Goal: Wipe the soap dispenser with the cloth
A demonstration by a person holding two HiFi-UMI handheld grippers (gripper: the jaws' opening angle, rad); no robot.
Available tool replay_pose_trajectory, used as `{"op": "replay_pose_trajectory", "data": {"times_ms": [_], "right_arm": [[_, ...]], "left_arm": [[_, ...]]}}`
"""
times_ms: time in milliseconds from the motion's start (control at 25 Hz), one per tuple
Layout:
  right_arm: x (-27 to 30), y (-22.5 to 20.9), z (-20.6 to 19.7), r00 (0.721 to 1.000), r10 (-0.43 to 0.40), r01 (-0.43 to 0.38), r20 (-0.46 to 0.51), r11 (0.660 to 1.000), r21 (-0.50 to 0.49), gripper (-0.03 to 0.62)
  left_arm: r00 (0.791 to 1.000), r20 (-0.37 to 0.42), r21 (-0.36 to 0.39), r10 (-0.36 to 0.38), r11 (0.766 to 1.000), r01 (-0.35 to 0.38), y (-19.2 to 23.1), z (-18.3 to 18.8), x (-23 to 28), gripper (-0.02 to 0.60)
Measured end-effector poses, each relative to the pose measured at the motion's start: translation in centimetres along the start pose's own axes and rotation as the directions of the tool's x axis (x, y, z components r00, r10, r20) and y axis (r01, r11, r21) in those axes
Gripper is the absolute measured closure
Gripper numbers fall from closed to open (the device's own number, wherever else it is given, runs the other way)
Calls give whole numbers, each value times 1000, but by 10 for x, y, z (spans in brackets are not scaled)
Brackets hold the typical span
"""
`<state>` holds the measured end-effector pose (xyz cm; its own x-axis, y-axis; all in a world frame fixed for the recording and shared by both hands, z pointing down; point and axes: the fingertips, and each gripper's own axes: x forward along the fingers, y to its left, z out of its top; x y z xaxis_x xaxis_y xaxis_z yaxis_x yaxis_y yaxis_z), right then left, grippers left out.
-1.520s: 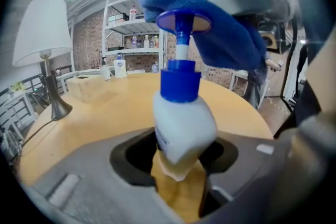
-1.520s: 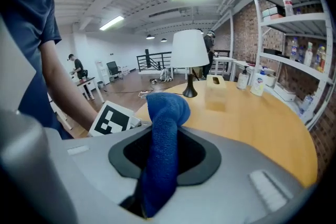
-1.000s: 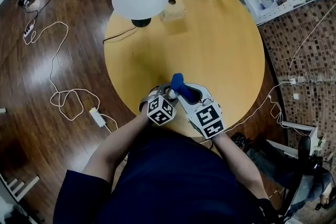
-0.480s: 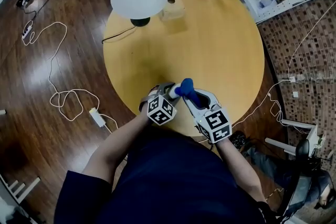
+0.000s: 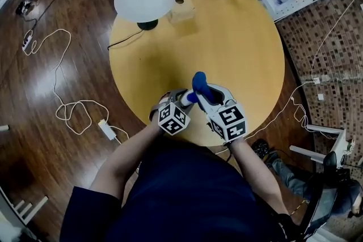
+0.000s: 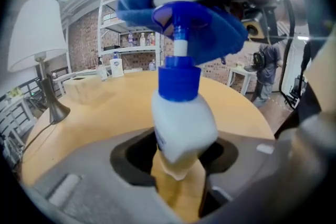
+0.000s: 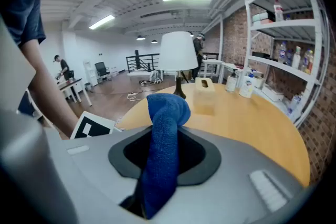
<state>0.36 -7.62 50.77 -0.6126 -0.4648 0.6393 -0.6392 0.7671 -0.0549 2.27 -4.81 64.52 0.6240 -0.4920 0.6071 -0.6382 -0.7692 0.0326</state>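
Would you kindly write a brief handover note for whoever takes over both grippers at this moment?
Left gripper: shut on the soap dispenser, near the table's front edge.
Right gripper: shut on the blue cloth.
Cloth lies against the pump head.
Done: both things picked up, cloth brought to the top.
Left: wipe down the rest of it; how much is already wiped cannot be told.

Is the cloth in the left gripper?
No, the cloth is clamped in the right gripper, while the left gripper holds the dispenser.

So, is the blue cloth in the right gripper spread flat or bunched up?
Bunched: the blue cloth stands as a narrow wad clamped in the right gripper, rounded end up.
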Motion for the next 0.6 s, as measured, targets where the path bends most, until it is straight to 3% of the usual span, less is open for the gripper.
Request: {"op": "replay_pose_trajectory", "data": {"times_ms": [200,360,480,600], "right_arm": [[-16,-27,-25,999,-49,49,-2,990,129,487],[-28,-45,-57,997,-72,76,-23,960,271,487],[-34,-33,-56,999,-41,35,15,961,273,487],[-34,-12,-33,995,8,-32,103,973,229,487]], "left_arm": [[999,-45,26,23,999,-21,0,-6,-6,347],[999,-1,-6,46,999,-46,5,13,-40,302],[998,23,26,53,998,-53,3,34,-56,303],[998,-30,91,58,994,-55,2,32,-50,324]]}}
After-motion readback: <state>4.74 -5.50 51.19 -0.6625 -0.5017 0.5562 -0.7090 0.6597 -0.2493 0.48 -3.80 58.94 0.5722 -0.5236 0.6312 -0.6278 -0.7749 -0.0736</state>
